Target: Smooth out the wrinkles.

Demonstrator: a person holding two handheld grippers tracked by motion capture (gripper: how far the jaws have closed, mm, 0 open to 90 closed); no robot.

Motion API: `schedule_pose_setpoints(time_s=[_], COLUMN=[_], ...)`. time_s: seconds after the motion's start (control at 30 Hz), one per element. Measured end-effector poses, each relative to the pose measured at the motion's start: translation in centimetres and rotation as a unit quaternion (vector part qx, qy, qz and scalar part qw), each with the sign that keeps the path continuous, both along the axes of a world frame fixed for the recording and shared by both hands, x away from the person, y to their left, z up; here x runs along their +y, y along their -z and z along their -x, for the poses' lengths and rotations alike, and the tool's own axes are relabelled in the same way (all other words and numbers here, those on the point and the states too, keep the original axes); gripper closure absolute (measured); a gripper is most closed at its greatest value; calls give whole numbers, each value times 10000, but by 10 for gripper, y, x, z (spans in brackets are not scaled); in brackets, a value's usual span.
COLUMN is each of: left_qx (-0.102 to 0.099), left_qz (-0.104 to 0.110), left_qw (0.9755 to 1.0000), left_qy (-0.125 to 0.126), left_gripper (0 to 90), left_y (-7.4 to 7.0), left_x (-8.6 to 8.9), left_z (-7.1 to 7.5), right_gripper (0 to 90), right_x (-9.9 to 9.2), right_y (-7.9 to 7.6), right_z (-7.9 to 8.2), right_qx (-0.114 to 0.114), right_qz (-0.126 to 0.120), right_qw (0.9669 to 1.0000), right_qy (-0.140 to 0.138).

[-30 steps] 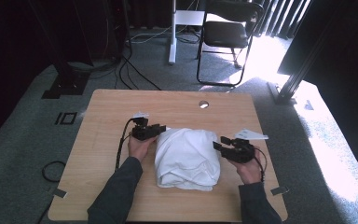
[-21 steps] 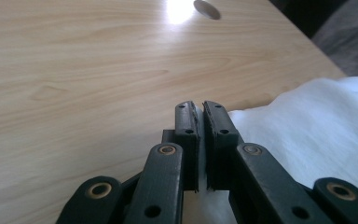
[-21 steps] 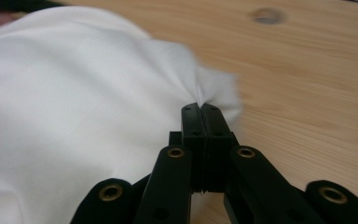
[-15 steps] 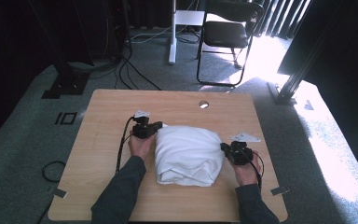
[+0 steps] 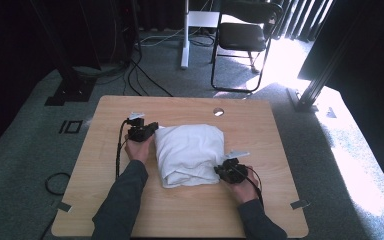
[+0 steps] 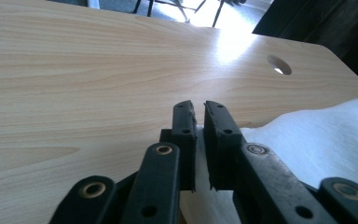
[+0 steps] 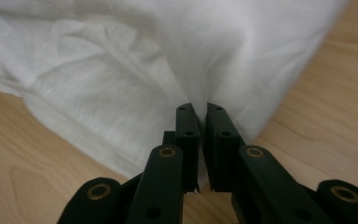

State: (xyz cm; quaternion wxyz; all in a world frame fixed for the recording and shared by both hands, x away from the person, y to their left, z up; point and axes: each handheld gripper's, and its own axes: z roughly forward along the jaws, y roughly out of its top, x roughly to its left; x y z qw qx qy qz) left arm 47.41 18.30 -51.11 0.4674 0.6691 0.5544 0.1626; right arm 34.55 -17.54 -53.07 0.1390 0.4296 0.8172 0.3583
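Gripping the cloth (image 5: 190,154) at two corners, that was how both tools stood. The cloth, white and folded into a thick bundle, lay in the middle of the table (image 5: 280,135), its near edge rumpled and rounded.

The left gripper (image 5: 150,131) sat at the cloth's far left corner, low over the wood. Its jaws had just been closing, and in the left gripper view they were pinched nearly together, with a thin layer of white cloth (image 6: 307,144) caught between them and the rest spreading off to the right. The left hand (image 5: 139,149) held that tool from behind, its dark sleeve running back to the near edge.

The right gripper (image 5: 222,171) was down at the cloth's near right corner. Its jaws had just been closing too, and in the right gripper view they were drawn almost shut on a fold of the cloth (image 7: 121,79), the fabric gathering into a pucker right at the tips. The right hand (image 5: 242,185) rested near the table behind it.

A round hole (image 5: 218,111) showed in the table beyond the cloth, well apart from it.
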Motion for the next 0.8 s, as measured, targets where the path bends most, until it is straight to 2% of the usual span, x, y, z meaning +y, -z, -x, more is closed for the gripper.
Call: schedule_pose_setpoints(time_s=[0.03, 0.1, 0.13, 0.17, 0.2, 0.3, 0.33, 0.37, 0.4, 0.47, 0.57, 0.67, 0.8], left_qx=[16, 12, -26, -82, -92, -301, -301, -399, -456, -538, -638, -701, -776], left_qz=[-8, 4, 36, 73, 129, 176, 176, 295, 279, 271, 155, -82, -167], left_qw=[10000, 10000, 10000, 9999, 9999, 9994, 9994, 9987, 9984, 9977, 9967, 9958, 9947], left_qy=[-9, -26, -36, -67, -42, 50, 50, 152, 174, 305, 472, 579, 648], left_gripper=[853, 848, 817, 764, 702, 606, 573, 573, 541, 514, 504, 498, 495], left_y=[1, 1, 0, -1, -3, -13, -13, -18, -20, -24, -26, -28, -30], left_x=[1, 2, 2, 2, 3, 8, 8, 14, 17, 23, 29, 32, 34], left_z=[-1, 0, 1, 2, 4, 16, 16, 25, 31, 42, 57, 69, 81], right_gripper=[844, 782, 703, 635, 580, 488, 488, 464, 434, 410, 399, 394, 388], right_x=[-10, -33, -44, -52, -58, -61, -61, -59, -56, -55, -58, -65, -72], right_y=[-3, -9, -9, -9, -9, -7, -7, -6, -3, -2, -2, 0, 0], right_z=[5, 14, 18, 21, 24, 28, 28, 29, 31, 33, 35, 34, 34], right_qx=[-53, -133, -125, -84, -141, -273, -273, -325, -393, -464, -516, -497, -533], right_qz=[-141, -283, -475, -533, -477, -833, -833, -877, -961, -915, -950, -1044, -1086], right_qw=[9999, 9990, 9981, 9976, 9972, 9950, 9950, 9946, 9938, 9938, 9927, 9911, 9894], right_qy=[28, 316, 369, 424, 564, 472, 472, 442, 406, 422, 530, 666, 802])
